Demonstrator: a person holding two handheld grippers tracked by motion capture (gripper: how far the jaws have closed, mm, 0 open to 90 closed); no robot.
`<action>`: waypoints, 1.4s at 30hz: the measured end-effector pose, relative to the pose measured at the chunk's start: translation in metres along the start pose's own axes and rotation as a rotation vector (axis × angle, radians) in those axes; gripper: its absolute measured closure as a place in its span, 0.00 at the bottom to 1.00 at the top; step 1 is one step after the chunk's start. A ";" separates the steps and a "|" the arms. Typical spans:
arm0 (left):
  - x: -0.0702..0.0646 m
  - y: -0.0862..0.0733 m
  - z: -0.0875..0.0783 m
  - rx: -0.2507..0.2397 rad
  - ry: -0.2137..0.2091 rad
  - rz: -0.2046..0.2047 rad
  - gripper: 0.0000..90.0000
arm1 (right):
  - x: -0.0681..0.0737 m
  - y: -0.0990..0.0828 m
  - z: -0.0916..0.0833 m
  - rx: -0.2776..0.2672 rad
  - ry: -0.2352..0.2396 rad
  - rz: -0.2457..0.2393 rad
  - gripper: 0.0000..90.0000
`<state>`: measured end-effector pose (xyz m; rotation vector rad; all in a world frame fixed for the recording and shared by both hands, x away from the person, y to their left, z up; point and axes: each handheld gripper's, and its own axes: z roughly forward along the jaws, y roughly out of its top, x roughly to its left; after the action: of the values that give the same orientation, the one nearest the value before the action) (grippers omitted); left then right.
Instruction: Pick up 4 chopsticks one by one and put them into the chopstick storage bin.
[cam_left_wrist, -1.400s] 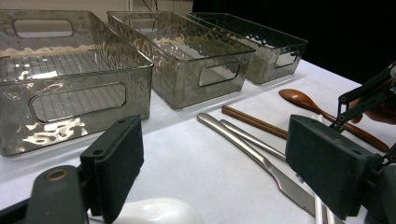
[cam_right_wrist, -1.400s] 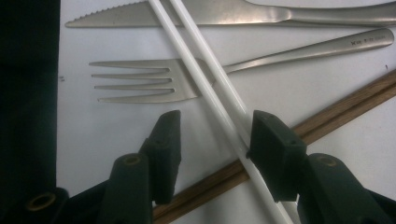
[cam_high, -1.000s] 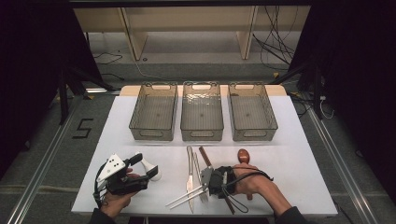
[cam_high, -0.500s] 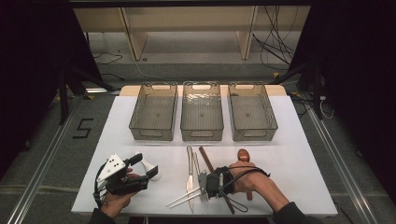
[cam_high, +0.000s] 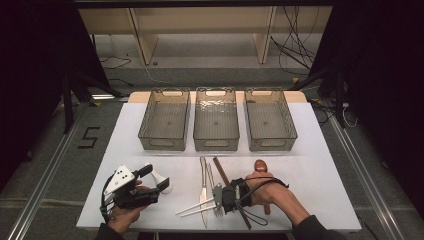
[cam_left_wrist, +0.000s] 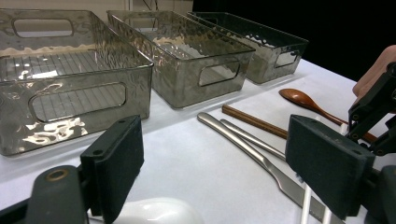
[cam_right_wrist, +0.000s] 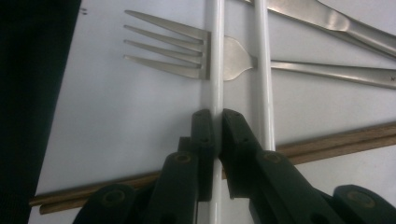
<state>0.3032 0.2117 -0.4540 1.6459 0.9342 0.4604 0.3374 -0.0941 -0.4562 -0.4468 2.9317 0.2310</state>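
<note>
My right gripper (cam_right_wrist: 215, 116) lies low over the table, and its jaws have just been closing. The pads now pinch one white chopstick (cam_right_wrist: 215, 56). A second white chopstick (cam_right_wrist: 262, 70) runs free beside it; both cross a steel fork (cam_right_wrist: 168, 51). From above, the right gripper (cam_high: 218, 197) sits at the near middle, with the white chopsticks (cam_high: 192, 207) pointing left from it. My left gripper (cam_high: 155, 177) rests at the near left, open, above a white ceramic spoon (cam_left_wrist: 159, 212). Nothing is between the left gripper's (cam_left_wrist: 215, 158) jaws.
Three clear plastic bins (cam_high: 166, 145) (cam_high: 216, 146) (cam_high: 272, 145) stand in a row at the back. A steel knife (cam_high: 202, 175), brown wooden chopsticks (cam_high: 221, 171) and a wooden spoon (cam_high: 260, 166) lie near the right hand. The table's front edge is close.
The right gripper's jaws have drawn together on the white chopstick. Both hands have kept their places, and the cutlery has not shifted.
</note>
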 end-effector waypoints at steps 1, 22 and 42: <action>0.000 0.000 0.000 -0.001 0.000 -0.001 0.21 | 0.000 0.000 0.000 -0.004 0.004 -0.003 0.94; 0.000 0.000 -0.001 -0.011 0.006 -0.009 0.21 | -0.009 -0.010 -0.020 -0.116 -0.031 0.118 0.95; -0.013 0.007 0.007 0.016 -0.039 -0.095 0.21 | -0.012 -0.020 -0.029 -0.389 -0.149 0.470 0.95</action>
<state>0.3022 0.1970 -0.4473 1.6118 0.9852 0.3556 0.3504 -0.1152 -0.4284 0.2188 2.7941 0.8606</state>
